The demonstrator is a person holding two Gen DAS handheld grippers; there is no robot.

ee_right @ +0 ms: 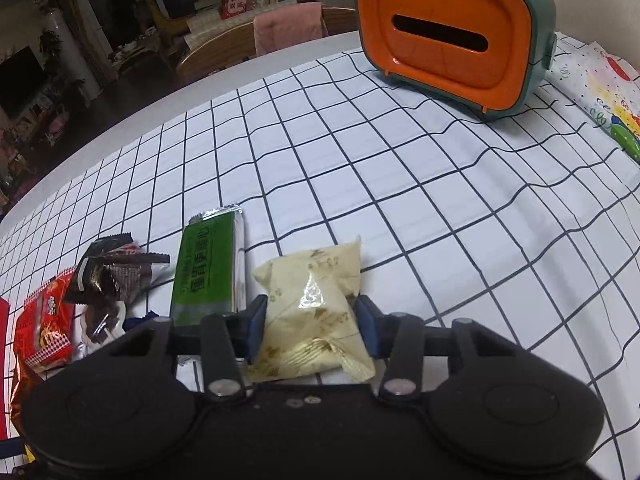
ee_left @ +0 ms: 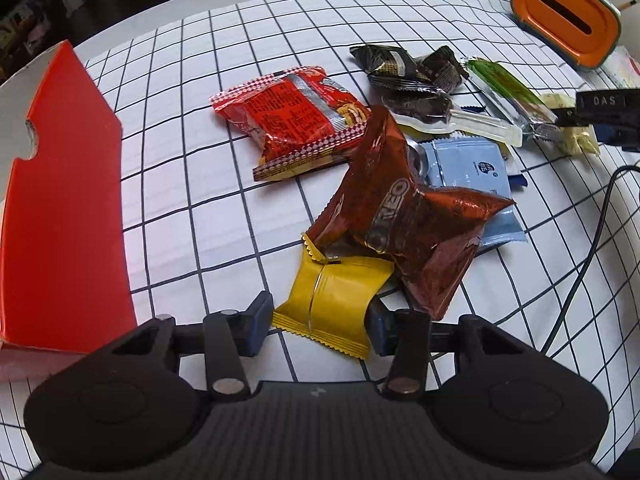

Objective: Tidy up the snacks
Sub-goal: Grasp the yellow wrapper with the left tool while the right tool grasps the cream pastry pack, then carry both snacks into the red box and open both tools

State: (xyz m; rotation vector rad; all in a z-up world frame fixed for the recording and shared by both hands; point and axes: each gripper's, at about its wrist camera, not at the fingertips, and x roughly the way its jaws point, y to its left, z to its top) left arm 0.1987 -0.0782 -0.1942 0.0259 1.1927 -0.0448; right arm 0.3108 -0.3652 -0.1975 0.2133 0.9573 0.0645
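- The left gripper (ee_left: pixel 320 322) is bracketing a yellow packet (ee_left: pixel 334 306) with its fingers (ee_left: pixel 258 322) at a middling spread; the left pad is standing just off the wrapper, and the right pad is sitting at the wrapper's edge, so it is not yet pinching.
- The right gripper (ee_right: pixel 310 330) is closing both pads against a cream packet (ee_right: pixel 316 316), holding it by its middle above the checked tablecloth (ee_right: pixel 440 208).
- Just beyond the yellow packet, a brown Oreo bag (ee_left: pixel 400 216) is lying partly over its far corner, and is also covering part of a light blue sachet (ee_left: pixel 472 168).
- A likely slip: pulling the yellow packet out is going to drag the Oreo bag along, since the two are overlapping.
- Another: the slick, puffy wrapper may be squirting out if the pads close near its crimped edge rather than its middle.
- Further out, a red checked packet (ee_left: pixel 296 116) is lying alone, and dark wrappers (ee_left: pixel 404 70) are crowding a green bar (ee_left: pixel 504 92).
- A red box (ee_left: pixel 60 200) is lying at the left edge, seemingly the place for the snacks, though its opening is not showing.
- Farthest off, an orange tissue box (ee_right: pixel 452 36) is standing well clear.
- The cream packet is hanging loosely, so a quick swing could be shaking it free.
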